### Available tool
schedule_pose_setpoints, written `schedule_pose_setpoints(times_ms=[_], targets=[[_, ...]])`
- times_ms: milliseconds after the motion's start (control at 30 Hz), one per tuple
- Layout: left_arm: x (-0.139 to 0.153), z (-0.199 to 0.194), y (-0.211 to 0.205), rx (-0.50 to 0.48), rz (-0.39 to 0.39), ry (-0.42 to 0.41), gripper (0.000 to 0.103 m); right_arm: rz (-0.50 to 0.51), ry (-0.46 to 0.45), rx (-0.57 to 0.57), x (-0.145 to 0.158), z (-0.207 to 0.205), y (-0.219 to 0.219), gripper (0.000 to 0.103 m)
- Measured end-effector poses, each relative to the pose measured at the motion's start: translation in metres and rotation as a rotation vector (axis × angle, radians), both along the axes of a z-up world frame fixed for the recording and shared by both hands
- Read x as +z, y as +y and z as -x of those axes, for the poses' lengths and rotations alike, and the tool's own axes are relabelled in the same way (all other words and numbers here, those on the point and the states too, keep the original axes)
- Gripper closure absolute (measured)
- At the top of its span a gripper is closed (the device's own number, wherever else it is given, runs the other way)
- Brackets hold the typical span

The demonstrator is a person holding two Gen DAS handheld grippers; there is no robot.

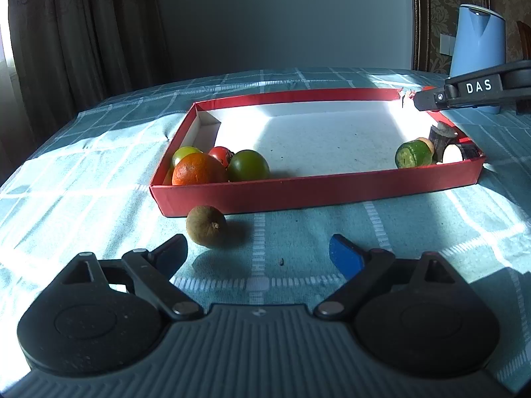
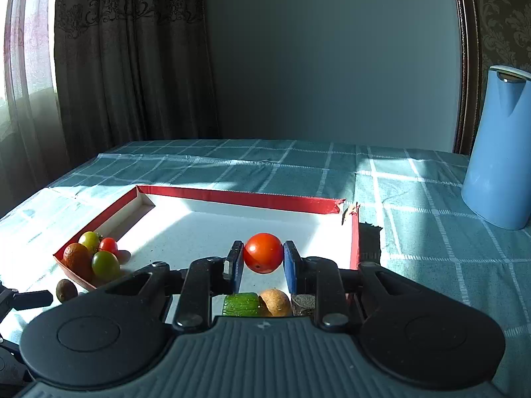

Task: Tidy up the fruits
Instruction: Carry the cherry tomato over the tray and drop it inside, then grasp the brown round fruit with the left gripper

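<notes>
Checked tablecloth (image 2: pixel 415 199), sunlit; right gripper (image 2: pixel 263 258) clamped on red tomato (image 2: pixel 263 252) above red tray (image 2: pixel 239 197); left gripper (image 1: pixel 257 252) wide, empty, brown fruit (image 1: pixel 205 225) just ahead beside tray wall; advice: centre fruit between pads, close gently.

I see broad bare floor across the middle of the red box (image 1: pixel 318 185), open from above. Fruit crowds its near-left corner (image 1: pixel 212 165), cut vegetable pieces (image 1: pixel 431 152) its right end. A brown fruit (image 1: pixel 205 225) sits just outside the front wall. The blue jug (image 2: pixel 497 152) blocks the far right.
</notes>
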State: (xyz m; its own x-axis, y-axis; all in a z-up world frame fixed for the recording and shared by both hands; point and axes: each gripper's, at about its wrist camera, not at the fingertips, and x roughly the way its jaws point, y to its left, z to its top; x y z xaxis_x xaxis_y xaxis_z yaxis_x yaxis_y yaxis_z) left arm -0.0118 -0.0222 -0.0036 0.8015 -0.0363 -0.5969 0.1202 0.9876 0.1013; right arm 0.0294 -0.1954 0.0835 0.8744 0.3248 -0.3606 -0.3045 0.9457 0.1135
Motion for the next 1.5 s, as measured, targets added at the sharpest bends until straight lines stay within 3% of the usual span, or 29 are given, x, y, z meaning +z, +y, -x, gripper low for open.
schedule_pose_setpoints(times_ms=[133,300,467,533,600,633,733,867,1000,1067,1333,1500], targets=[[0.000,0.000,0.000,0.000,0.004,0.002,0.011,0.026,0.047,-0.033,-0.014,-0.016,-0.002,0.078],[0.002,0.002,0.001,0.006,0.006,-0.014,0.005,0.043,0.039,-0.044,-0.020,-0.016,0.000,0.079],[0.011,0.019,0.010,-0.009,0.016,-0.090,0.004,0.077,0.017,-0.057,-0.021,-0.005,0.004,0.073],[0.014,0.024,0.017,-0.014,0.009,-0.118,0.003,0.047,0.007,-0.063,-0.018,0.003,-0.003,0.067],[0.016,0.028,0.026,-0.009,-0.007,-0.139,0.003,0.012,-0.028,-0.093,-0.014,0.018,-0.013,0.035],[0.017,0.028,0.031,-0.004,-0.012,-0.147,0.003,-0.014,-0.064,-0.114,-0.012,0.028,-0.019,0.029],[0.016,0.021,0.043,0.037,-0.022,-0.139,0.002,-0.067,-0.138,-0.125,-0.007,0.054,-0.032,0.026],[0.015,0.008,0.052,0.064,0.006,-0.101,0.003,-0.106,-0.134,-0.076,-0.015,0.077,-0.037,0.026],[0.009,-0.003,0.043,0.040,-0.007,-0.049,0.018,-0.104,-0.096,-0.029,-0.031,0.088,-0.031,0.026],[0.006,-0.007,0.040,0.022,0.000,-0.024,0.033,-0.105,-0.075,-0.011,-0.039,0.090,-0.027,0.026],[0.004,-0.012,0.039,-0.007,0.045,0.004,0.073,-0.118,-0.070,0.007,-0.046,0.096,-0.022,0.026],[0.005,-0.010,0.031,-0.014,0.020,-0.011,0.078,-0.138,-0.066,0.016,-0.047,0.095,-0.023,0.026]])
